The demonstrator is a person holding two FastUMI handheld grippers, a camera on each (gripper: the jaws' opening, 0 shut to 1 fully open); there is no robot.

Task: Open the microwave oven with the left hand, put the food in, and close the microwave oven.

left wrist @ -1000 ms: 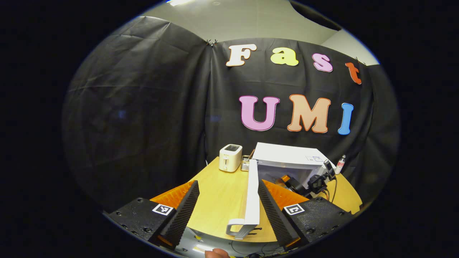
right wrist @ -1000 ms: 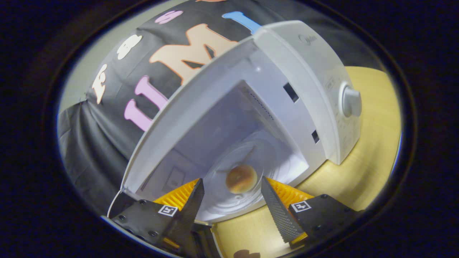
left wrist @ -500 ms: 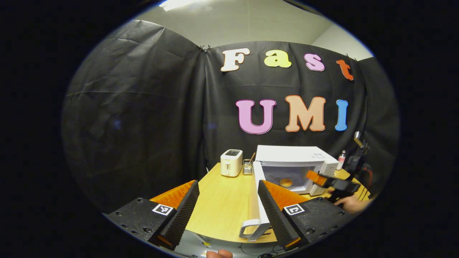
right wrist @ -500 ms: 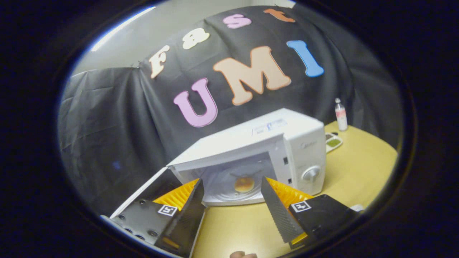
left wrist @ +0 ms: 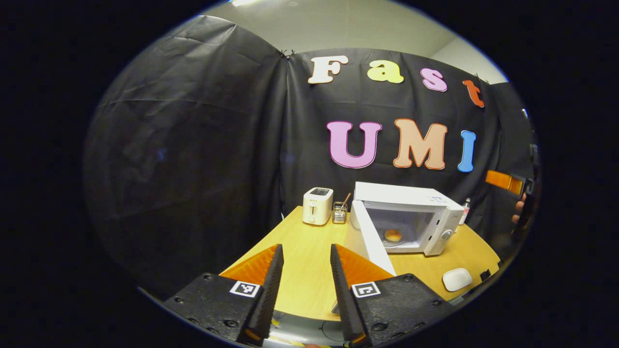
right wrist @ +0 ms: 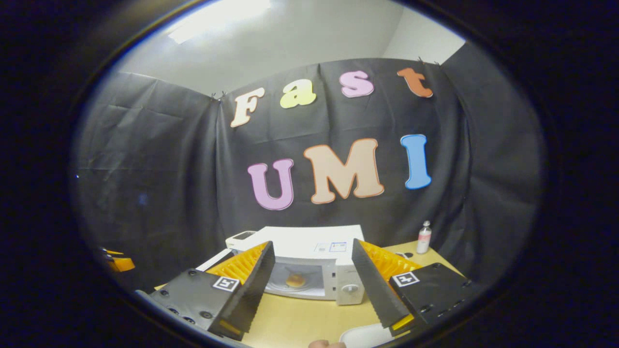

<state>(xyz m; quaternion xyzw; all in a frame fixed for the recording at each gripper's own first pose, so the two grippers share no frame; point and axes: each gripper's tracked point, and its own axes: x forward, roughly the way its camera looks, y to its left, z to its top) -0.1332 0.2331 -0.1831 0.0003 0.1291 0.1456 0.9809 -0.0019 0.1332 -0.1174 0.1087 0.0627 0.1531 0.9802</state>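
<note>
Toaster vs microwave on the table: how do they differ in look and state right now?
The toaster is small, upright and taller than wide; the microwave is a much larger, wide box. The toaster's slot on top looks empty, while the microwave holds a round bun on its turntable. The microwave's door stands swung open to its left; the toaster has no door. Both are white and stand on the wooden table against the back wall.

1. The left gripper is level, its fingers parted by a narrow gap with nothing between them.
2. The right gripper is also level and spread wider, likewise holding nothing.
3. In the left gripper view, the right gripper (partly cut off) sits high at the far right edge, a hand gripping it.
</note>
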